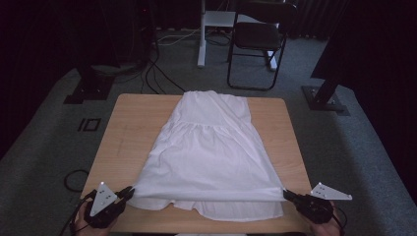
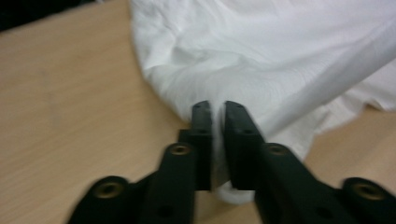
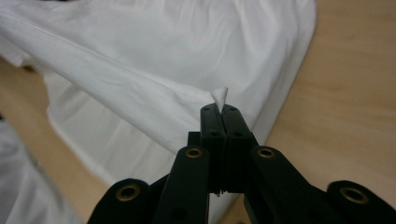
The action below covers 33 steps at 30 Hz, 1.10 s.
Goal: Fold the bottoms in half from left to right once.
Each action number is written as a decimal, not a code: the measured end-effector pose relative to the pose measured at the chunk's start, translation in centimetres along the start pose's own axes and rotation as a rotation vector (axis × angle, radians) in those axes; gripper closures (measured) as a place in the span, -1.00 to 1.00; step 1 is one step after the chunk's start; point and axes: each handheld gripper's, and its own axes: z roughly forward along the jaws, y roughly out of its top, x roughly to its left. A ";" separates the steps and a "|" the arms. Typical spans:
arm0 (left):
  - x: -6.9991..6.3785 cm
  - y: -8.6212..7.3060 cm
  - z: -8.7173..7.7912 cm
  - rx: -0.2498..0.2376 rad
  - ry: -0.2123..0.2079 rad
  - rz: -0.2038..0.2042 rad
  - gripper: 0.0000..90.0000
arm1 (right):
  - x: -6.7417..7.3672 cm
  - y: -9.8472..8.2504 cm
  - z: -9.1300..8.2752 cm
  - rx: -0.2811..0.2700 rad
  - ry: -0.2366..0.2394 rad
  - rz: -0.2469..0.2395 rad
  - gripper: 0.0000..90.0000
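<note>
A white dress (image 1: 206,147) is spread flat on the wooden tabletop (image 1: 130,128), its narrow bodice toward the far edge and its wide skirt toward the near edge. The top layer of the hem is lifted off the tabletop and drawn taut into a straight line between the two claws, while a lower layer of the skirt is left lying beneath it near the front edge.

The left claw (image 1: 129,191) is seen at the near left corner of the skirt, held in a hand (image 1: 81,221) that comes in from the bottom. In the left gripper view the left claw (image 2: 217,114) is closed on the fabric: a fold of white cloth is pinched in the narrow slot between the black jaws, and a bulge of it is pushed out below them.

The right claw (image 1: 286,194) is seen at the near right corner of the hem. In the right gripper view the right claw (image 3: 220,109) is clamped tight on the dress (image 3: 154,70), with a small point of white fabric sticking out past the jaw tips.

Behind the tabletop, on the grey carpet, a black folding chair (image 1: 258,39) stands beside a white stand leg (image 1: 201,34), and dark cables (image 1: 157,73) are strewn across the floor.
</note>
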 end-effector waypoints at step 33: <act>7.0 6.4 22.2 0.180 0.069 -0.115 0.05 | -7.4 8.8 19.2 0.103 -0.237 0.034 0.25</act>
